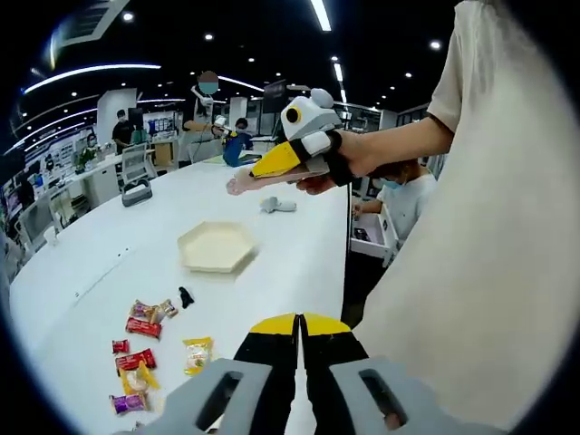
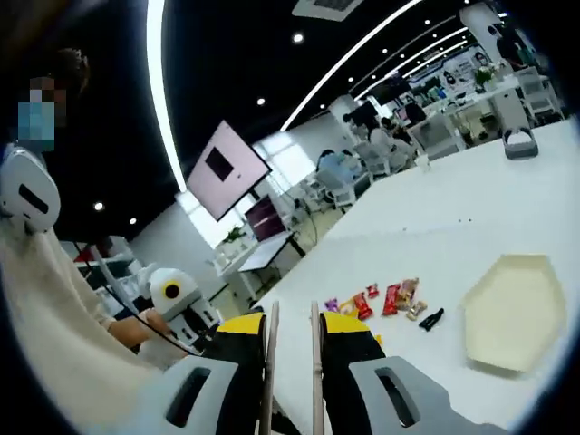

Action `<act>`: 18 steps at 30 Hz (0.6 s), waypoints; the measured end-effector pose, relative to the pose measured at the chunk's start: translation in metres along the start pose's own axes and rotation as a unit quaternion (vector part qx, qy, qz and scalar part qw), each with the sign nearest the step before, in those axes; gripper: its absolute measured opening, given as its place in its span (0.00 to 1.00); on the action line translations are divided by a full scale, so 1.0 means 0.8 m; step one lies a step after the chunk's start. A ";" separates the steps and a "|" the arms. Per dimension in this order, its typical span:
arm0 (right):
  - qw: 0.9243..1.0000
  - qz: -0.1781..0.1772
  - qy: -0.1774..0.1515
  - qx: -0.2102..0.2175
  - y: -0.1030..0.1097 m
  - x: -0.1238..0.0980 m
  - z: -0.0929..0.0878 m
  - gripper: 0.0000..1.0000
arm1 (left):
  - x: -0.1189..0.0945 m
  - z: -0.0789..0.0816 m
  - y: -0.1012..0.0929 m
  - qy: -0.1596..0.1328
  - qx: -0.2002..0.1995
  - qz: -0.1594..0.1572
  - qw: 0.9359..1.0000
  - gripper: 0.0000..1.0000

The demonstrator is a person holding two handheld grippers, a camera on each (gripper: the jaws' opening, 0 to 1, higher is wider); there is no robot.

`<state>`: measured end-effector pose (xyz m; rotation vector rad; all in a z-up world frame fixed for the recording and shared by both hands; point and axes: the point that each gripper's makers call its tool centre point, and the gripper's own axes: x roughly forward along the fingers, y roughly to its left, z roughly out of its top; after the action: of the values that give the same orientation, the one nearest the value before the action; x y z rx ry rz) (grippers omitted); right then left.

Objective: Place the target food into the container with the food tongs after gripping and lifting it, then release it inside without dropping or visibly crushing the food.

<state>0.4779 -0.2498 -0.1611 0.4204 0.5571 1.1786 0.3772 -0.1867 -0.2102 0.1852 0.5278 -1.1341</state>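
Observation:
A cream hexagonal container point(image 1: 217, 246) point(image 2: 512, 313) lies on the white table point(image 1: 299, 263). Several wrapped snacks point(image 1: 145, 349) point(image 2: 381, 297) lie in a loose cluster near it, with a small black item point(image 1: 186, 296) point(image 2: 432, 319) between them and the container. My right gripper point(image 1: 276, 163) point(image 2: 292, 319) is held high above the table, shut on the pinkish food tongs point(image 1: 246, 182) point(image 2: 270, 362); the tongs' tips are empty. My left gripper point(image 1: 297, 328) is shut with nothing in it, hovering near the table's front edge; in the right gripper view it shows at the left point(image 2: 181, 308).
A grey object point(image 1: 278, 205) lies on the table beyond the container. A person in a pale shirt point(image 1: 489, 236) stands close at the right, at the table's edge. Chairs, desks and people fill the room behind.

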 end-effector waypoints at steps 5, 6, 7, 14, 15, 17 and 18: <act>1.000 -0.016 0.013 -0.018 -0.007 0.008 -0.011 0.22 | -0.001 -0.004 -0.002 -0.001 -0.007 0.002 1.000 0.00; 0.999 -0.018 0.018 -0.022 -0.007 0.011 -0.014 0.22 | -0.001 -0.005 -0.003 -0.001 -0.009 0.003 1.000 0.00; 0.999 -0.021 0.019 -0.027 -0.008 0.013 -0.015 0.23 | -0.001 -0.006 -0.003 -0.001 -0.010 0.003 1.000 0.00; 0.998 -0.016 0.029 -0.044 -0.010 0.021 -0.020 0.24 | -0.004 -0.014 -0.003 -0.002 -0.021 0.009 1.000 0.00; 0.998 -0.016 0.030 -0.045 -0.011 0.022 -0.021 0.24 | -0.004 -0.014 -0.003 -0.002 -0.022 0.010 1.000 0.00; 0.998 -0.018 0.033 -0.050 -0.012 0.024 -0.022 0.24 | -0.005 -0.015 -0.003 -0.002 -0.023 0.011 1.000 0.00; 0.998 -0.020 0.037 -0.053 -0.012 0.026 -0.023 0.24 | -0.005 -0.015 -0.003 -0.003 -0.024 0.012 1.000 0.00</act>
<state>0.4795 -0.2333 -0.1852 0.2745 0.5607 1.1840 0.3704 -0.1794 -0.2181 0.1464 0.5457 -1.0969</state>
